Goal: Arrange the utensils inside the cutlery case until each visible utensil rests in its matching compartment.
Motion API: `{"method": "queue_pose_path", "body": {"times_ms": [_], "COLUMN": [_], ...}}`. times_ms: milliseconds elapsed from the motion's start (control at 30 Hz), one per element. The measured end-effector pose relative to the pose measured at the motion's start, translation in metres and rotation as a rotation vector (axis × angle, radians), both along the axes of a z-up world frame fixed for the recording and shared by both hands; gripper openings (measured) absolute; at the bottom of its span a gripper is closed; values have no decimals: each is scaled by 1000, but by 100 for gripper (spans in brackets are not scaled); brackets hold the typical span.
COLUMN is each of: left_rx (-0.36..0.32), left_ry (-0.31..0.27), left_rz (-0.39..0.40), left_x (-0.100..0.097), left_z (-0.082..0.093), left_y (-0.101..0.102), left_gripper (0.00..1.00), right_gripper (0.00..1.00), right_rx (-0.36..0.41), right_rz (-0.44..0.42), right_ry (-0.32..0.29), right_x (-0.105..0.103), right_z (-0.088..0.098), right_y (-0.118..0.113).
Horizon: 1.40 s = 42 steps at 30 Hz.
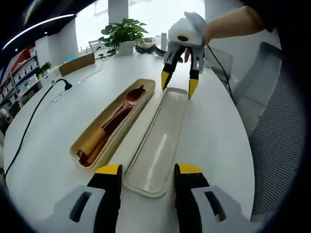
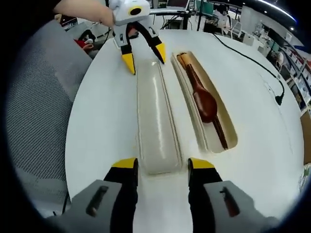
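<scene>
Straddling the lid, both grippers spread at opposite ends.

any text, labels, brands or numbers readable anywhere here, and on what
None can be read.
Lid: plain, no print or logo.
Case and the wooden spoon in it: no markings seen.
Shelves in the background: items too small and blurred to read.
Both grippers, left and right: no lettering seen on the fingers.
</scene>
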<state>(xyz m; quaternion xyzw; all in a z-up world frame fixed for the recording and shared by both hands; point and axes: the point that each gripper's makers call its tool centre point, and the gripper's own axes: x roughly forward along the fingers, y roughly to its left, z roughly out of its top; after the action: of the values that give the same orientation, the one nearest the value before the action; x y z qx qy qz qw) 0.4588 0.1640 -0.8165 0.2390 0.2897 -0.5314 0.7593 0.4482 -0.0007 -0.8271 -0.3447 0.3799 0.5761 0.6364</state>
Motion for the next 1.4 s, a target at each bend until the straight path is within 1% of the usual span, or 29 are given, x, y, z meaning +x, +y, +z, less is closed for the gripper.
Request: {"method": "queue_pose_path", "body": {"times_ms": [33,167,267,367,567,667,700,733,800,867,900,933,967,1000,1033,1133,1167,1267,1300,1333,1367,1400], "left_rx": [3,10,3,-3,36,50,60,67,84,114,126,129,133,140,150,165,183,211,221,235,239,240], "left_ry": [-9,3,13,10,0,15,11,1,-15,-49,-74,-106,-126,-151,-180,-215,-240,-266,-281,-310,-330,-331], "left_rz": [-16,-33,-23,-16,-37,-40,-49,-57,-64,-72,-77,-85,-89,-93,-98,-119,-140,-183,-199,-214,-223,-224], "left_x": [-1,-5,-4,-4,-8,-11,-13,-14,-14,-12,-10,-8,-7,-4,-2,0,2,1,1,3,4,5], "left_z": [0,-1,-3,-3,-4,-4,-4,-4,-4,-2,1,5,7,9,12,14,15,14,14,16,16,16], "left_y": [-2,-5,-5,-5,-3,-2,-1,0,3,6,6,6,5,5,4,2,0,-4,-6,-7,-9,-10], "left_gripper": [43,42,42,42,42,44,44,44,44,42,41,41,41,42,42,42,42,41,40,38,38,37], "right_gripper": [37,37,36,34,34,34,34,34,34,34,34,34,34,34,34,34,34,34,34,34,34,34], "right_rx": [5,-9,-4,-7,-32,-36,-38,-37,-28,-17,-7,4,21,33,49,68,91,98,105,120,141,159], "right_rz": [6,25,14,13,26,10,0,-4,-30,-87,-133,-159,-193,-221,-254,-315,-337,-362,-364,-367,-376,-379], "right_ry": [4,2,0,-4,5,40,61,69,114,185,229,264,314,345,393,498,550,629,642,667,706,731], "right_x": [-2,1,2,0,-4,-8,-11,-11,-14,-20,-21,-22,-24,-26,-27,-34,-38,-46,-47,-50,-53,-56], "right_z": [0,-1,0,-1,0,0,1,1,2,4,6,7,8,9,11,14,16,16,17,19,22,26], "right_y": [4,10,9,9,10,9,9,9,9,8,8,9,9,10,10,10,12,10,11,12,15,16]}}
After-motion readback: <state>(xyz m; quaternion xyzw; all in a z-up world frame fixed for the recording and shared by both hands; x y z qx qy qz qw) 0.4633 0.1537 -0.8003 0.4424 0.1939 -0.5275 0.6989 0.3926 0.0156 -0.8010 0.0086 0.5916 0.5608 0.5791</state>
